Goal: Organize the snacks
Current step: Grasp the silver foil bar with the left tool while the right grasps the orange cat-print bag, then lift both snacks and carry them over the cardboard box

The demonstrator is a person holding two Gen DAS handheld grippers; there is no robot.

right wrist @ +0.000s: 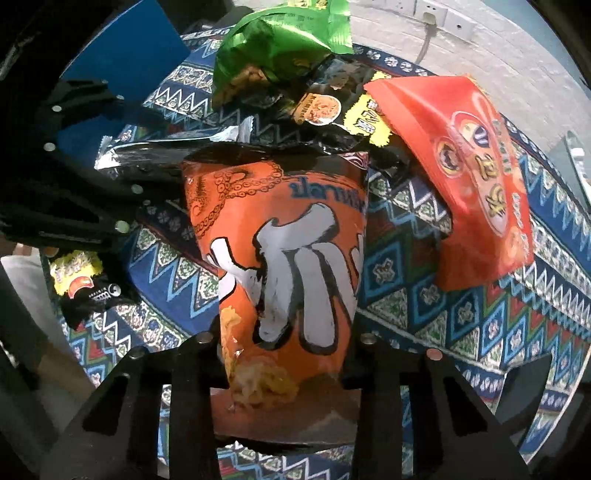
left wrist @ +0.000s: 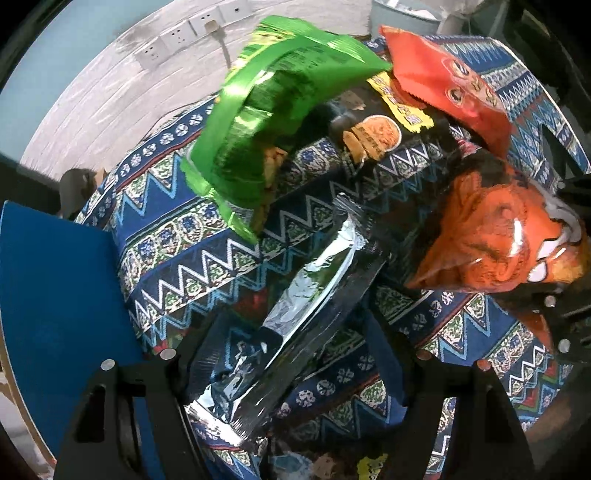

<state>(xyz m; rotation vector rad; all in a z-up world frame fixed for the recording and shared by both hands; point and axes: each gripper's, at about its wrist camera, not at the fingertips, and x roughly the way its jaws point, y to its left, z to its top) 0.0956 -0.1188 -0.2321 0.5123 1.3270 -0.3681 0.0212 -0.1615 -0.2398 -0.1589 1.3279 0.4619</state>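
A silver and dark foil snack packet [left wrist: 306, 295] lies on the patterned tablecloth [left wrist: 184, 258] between the fingers of my left gripper [left wrist: 295, 356]. The jaws stand open, and cloth shows between the packet and the right finger. My right gripper [right wrist: 286, 338] is shut on the lower end of an orange snack bag [right wrist: 291, 236], which stands upright between its fingers. In the left wrist view that orange bag [left wrist: 491, 236] is at the right. The foil packet [right wrist: 166, 147] and the left gripper's fingers [right wrist: 92, 184] show at the left of the right wrist view.
A green bag [left wrist: 266, 122], a black bag with a yellow label [left wrist: 376, 136] and a red bag [left wrist: 454, 81] are piled at the far side. A small black and yellow packet [right wrist: 81, 280] lies at the left. A blue board [left wrist: 62, 314] borders the cloth. Wall sockets [left wrist: 184, 29] are behind.
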